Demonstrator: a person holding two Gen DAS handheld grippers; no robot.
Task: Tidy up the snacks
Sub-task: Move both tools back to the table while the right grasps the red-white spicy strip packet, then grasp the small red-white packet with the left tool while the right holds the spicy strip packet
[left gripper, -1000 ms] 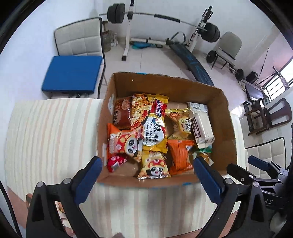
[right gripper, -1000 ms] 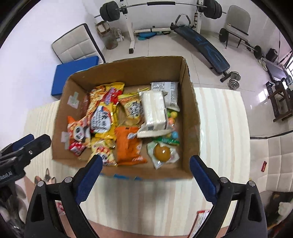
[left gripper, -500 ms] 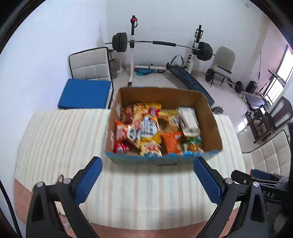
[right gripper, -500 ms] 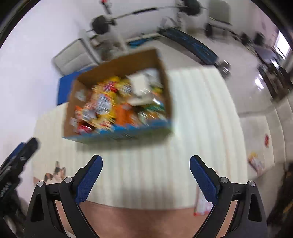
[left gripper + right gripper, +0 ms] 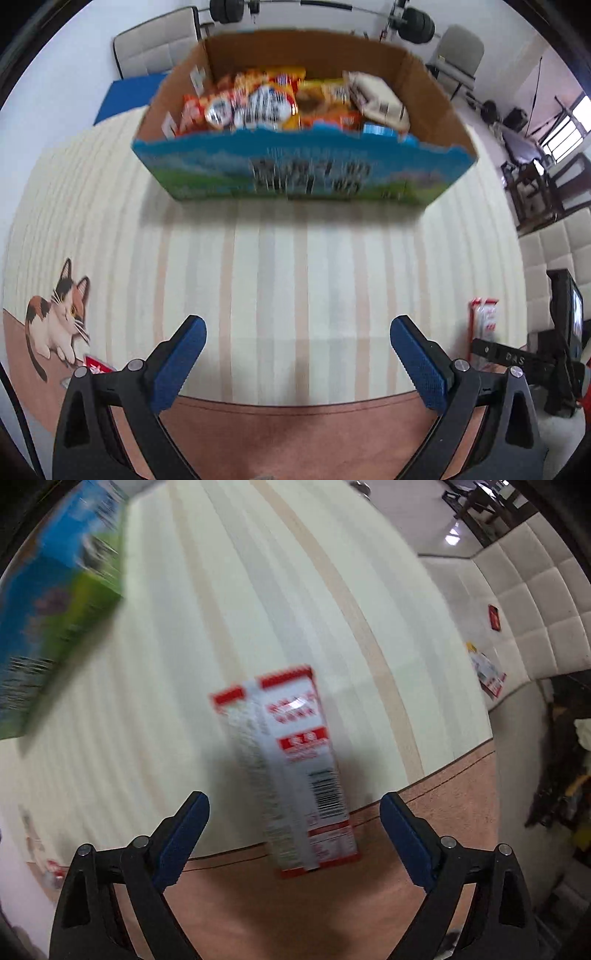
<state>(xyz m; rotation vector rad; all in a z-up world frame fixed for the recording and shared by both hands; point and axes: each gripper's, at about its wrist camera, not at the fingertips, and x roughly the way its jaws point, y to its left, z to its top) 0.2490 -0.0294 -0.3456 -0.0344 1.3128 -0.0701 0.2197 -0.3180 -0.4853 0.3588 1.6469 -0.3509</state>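
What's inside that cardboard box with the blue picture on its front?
The cardboard box is full of snack packets: orange, red and yellow bags and a whitish wrapped pack. Its front wall hides the lower layer, and blur makes the labels unreadable.

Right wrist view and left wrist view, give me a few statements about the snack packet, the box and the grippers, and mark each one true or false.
1. The red and white packet lies flat on the striped tablecloth. True.
2. The right gripper is clamped on the packet. False: its jaws stand open with the packet between them, untouched, and have just been closing.
3. The cardboard box is empty. False: it is full of snack bags.
4. The left gripper holds nothing. True.
5. A cat picture shows on the tablecloth. True.
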